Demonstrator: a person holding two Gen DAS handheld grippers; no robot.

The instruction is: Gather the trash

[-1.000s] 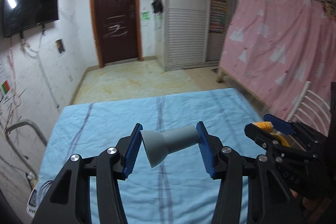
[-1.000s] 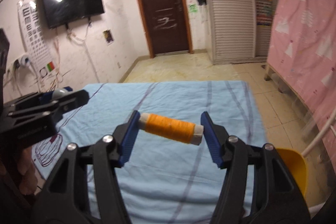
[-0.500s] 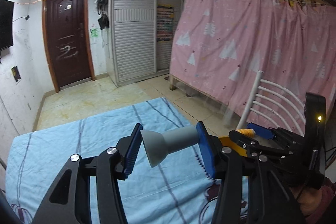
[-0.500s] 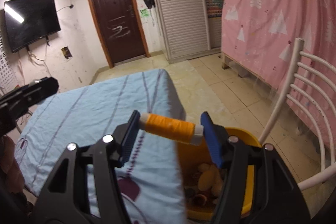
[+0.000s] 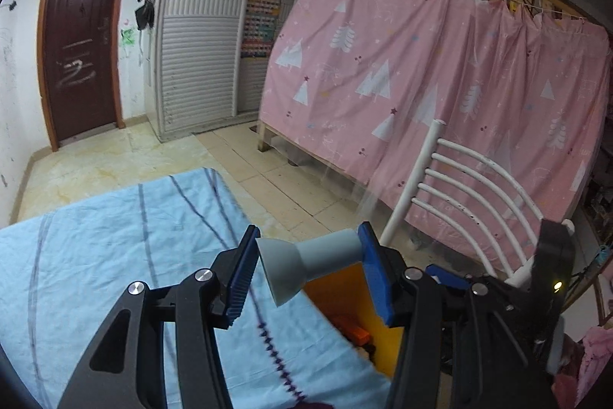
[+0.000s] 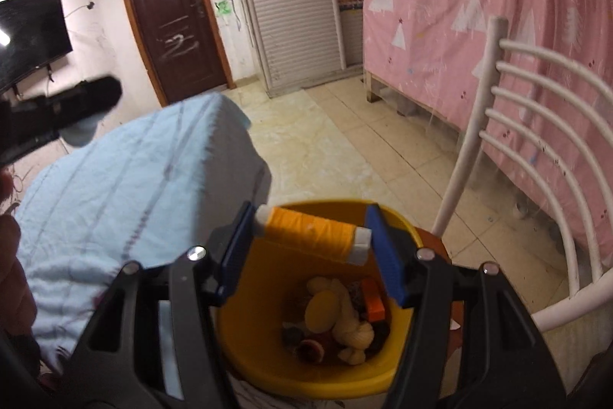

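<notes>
My left gripper [image 5: 308, 273] is shut on a grey funnel-shaped piece [image 5: 306, 265], held over the right edge of the blue-clothed table [image 5: 115, 248]. My right gripper [image 6: 312, 242] is shut on an orange thread spool [image 6: 312, 232], held right above the open yellow bin [image 6: 268, 363]. The bin holds several bits of trash, among them pale round pieces [image 6: 345, 317] and an orange block [image 6: 373, 301]. In the left wrist view the bin [image 5: 383, 332] shows beyond the table edge, with the right gripper's body [image 5: 498, 313] over it. The left gripper's tip [image 6: 76, 102] shows at the left of the right wrist view.
A white slatted chair [image 6: 536, 140] stands right of the bin. A pink curtain [image 5: 440, 83] hangs behind it. Tiled floor [image 6: 325, 148], a grey shutter wardrobe [image 5: 203, 56] and a dark door [image 5: 76, 56] lie beyond. A TV [image 6: 30, 37] hangs on the left wall.
Both grippers swung right from over the table toward the bin. The spool now hangs over the bin's opening. Both grips are unchanged.
</notes>
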